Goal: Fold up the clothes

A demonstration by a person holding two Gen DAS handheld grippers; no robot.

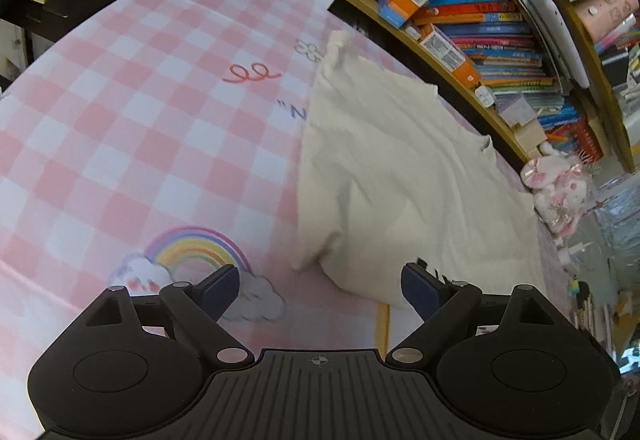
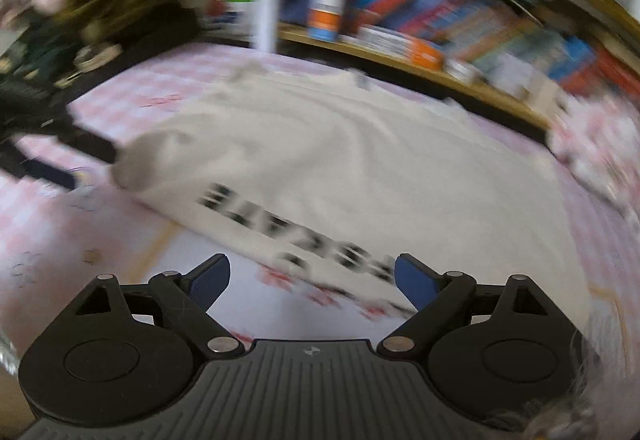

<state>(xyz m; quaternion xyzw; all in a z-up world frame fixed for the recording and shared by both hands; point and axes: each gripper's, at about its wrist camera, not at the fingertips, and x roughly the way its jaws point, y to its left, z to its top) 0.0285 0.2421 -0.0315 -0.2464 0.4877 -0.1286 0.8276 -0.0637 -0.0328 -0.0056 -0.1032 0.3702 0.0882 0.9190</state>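
A pink-and-white checked cloth printed with a rainbow and cloud covers the worktop, and the left gripper hangs over its near edge with its blue-padded jaws spread wide and nothing between them. Just ahead of it and a little to the right lies the task's thing, a cream-white cotton T-shirt, already doubled over on itself. One rounded corner of the fold sits close to this gripper, and a bunched sleeve end points away toward the back of the worktop. Seen from the right wrist, the same shirt spreads across the middle of the cloth, with blurred black lettering along its near edge. The right gripper is likewise released and empty, poised above that lettered edge without touching it. Behind and to the right of the shirt stand wooden shelves packed with colourful books.

The shirt looks light, limp and thin, so it should sag and drape from any point it is lifted by, and a single layer may slide off the one beneath. I would pinch through both layers at the near corners of the folded edge, one gripper to each corner. Taking them low against the cloth should keep the fold from opening. Nothing about it is fragile, though the smooth printed cloth underneath might drag along with it.
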